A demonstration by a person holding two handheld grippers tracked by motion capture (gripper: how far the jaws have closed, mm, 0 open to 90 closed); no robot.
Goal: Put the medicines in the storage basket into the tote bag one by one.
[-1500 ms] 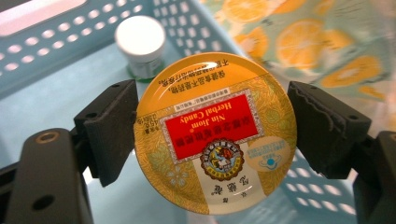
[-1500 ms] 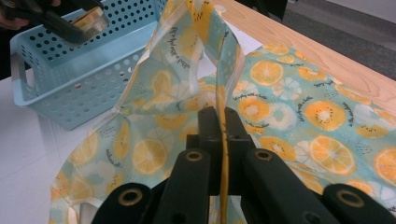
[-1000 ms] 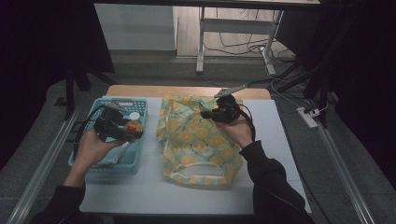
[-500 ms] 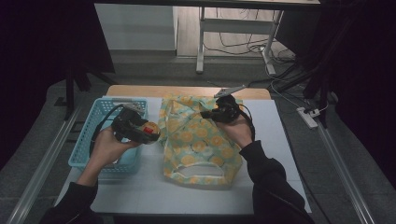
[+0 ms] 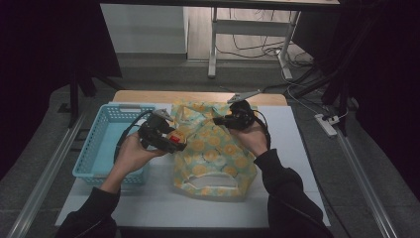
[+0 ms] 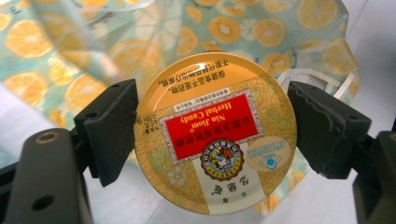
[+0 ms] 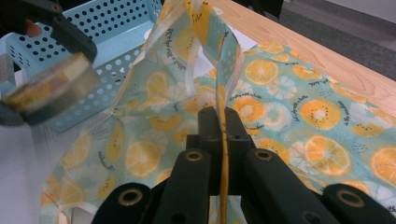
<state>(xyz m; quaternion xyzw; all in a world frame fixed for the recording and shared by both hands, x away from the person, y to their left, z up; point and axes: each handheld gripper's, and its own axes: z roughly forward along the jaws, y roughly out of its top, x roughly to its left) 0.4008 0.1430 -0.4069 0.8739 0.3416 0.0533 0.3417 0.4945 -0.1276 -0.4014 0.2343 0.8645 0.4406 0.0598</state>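
— What does each tool hold?
— The left tool (image 6: 212,135) clamps a round tin (image 6: 215,133) by its rim; the right tool (image 7: 219,121) pinches the bag (image 7: 280,107) edge, lifted off the counter (image 5: 148,198).
— Where's the opening?
— Just right of the tin; the basket (image 5: 106,144) lies behind it.

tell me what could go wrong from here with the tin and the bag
1. The left claw holds the round tin only by its rim edges, so it could slip or swivel out.
2. The right claw pinches one thin fold of the bag; if it slides free, the mouth may drop shut before the tin gets in.
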